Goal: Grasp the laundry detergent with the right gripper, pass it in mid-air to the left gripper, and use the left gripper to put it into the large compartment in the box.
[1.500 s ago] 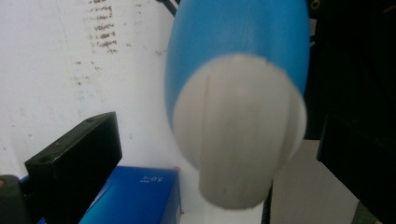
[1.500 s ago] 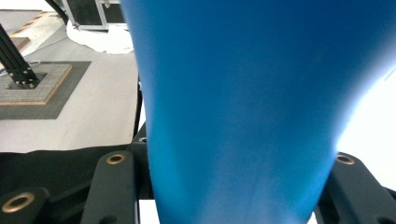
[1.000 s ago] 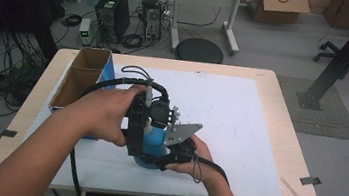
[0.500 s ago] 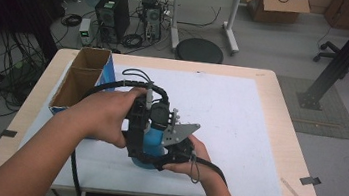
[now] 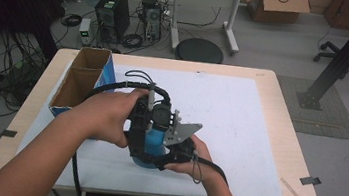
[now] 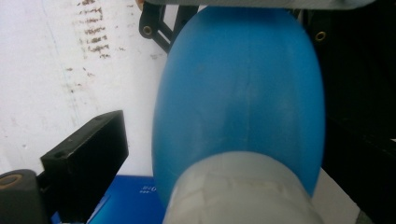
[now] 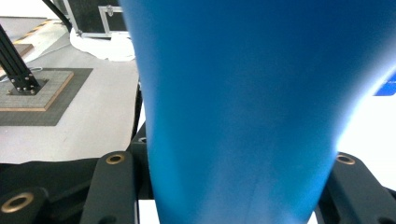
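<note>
A blue bottle [image 5: 154, 141] stands on the white sheet near the table's front, between both hands. My left gripper [image 5: 147, 147] points down over it. In the left gripper view the bottle's blue body [image 6: 238, 102] and pale cap [image 6: 238, 191] lie between the jaws of the left gripper [image 6: 224, 140]. Those jaws have just been closing, and a gap still shows beside the left one. My right gripper [image 5: 155, 160] comes in from the side, low down. In the right gripper view the right gripper [image 7: 229, 186] is shut on the blue body [image 7: 243, 93], with both jaws against it.
An open cardboard box [image 5: 81, 79] with a blue side stands at the table's back left. The white sheet [image 5: 240, 116] covers most of the wooden table [image 5: 283, 96]. Cables trail from both grippers across the sheet.
</note>
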Motion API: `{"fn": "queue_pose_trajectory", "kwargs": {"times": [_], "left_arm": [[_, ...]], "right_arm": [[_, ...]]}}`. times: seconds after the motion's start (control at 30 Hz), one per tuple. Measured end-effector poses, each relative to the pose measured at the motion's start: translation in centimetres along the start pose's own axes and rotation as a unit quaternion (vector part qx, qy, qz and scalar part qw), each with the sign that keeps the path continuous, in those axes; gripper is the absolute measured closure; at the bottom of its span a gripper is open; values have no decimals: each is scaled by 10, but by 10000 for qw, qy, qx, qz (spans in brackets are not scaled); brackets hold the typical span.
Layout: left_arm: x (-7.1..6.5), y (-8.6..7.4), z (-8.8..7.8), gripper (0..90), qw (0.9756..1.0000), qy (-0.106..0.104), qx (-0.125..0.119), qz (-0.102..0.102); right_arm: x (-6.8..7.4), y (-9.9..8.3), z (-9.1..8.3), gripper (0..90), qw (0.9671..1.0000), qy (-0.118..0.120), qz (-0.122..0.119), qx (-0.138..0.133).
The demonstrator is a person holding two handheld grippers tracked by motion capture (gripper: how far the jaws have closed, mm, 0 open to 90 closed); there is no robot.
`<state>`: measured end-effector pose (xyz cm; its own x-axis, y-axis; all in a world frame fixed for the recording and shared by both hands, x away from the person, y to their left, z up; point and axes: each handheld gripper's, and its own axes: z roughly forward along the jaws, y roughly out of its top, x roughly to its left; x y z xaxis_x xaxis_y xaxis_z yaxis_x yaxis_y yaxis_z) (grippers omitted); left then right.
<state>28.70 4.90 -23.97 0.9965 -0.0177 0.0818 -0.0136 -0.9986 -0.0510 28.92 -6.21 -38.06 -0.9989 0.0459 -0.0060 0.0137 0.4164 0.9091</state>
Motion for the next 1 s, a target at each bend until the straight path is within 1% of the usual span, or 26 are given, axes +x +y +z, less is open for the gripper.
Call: {"fn": "queue_pose_trajectory", "kwargs": {"times": [0.23,0.53,0.83,0.97,1.0], "left_arm": [[0,1,-1,88,10000,47,-27,40],[0,3,-1,175,9999,-20,-54,90],[0,3,-1,198,10000,-10,-16,75],[0,3,-1,234,9999,-13,-41,103],[0,3,-1,258,9999,-42,-35,126]], "right_arm": [[0,-1,-2,449,10000,-16,0,-5],[0,0,-2,449,10000,-11,-16,-25],[0,0,-2,449,10000,-17,-13,-40],[0,1,-2,449,10000,-28,-16,-50],[0,1,-2,449,10000,-31,2,-44]]}}
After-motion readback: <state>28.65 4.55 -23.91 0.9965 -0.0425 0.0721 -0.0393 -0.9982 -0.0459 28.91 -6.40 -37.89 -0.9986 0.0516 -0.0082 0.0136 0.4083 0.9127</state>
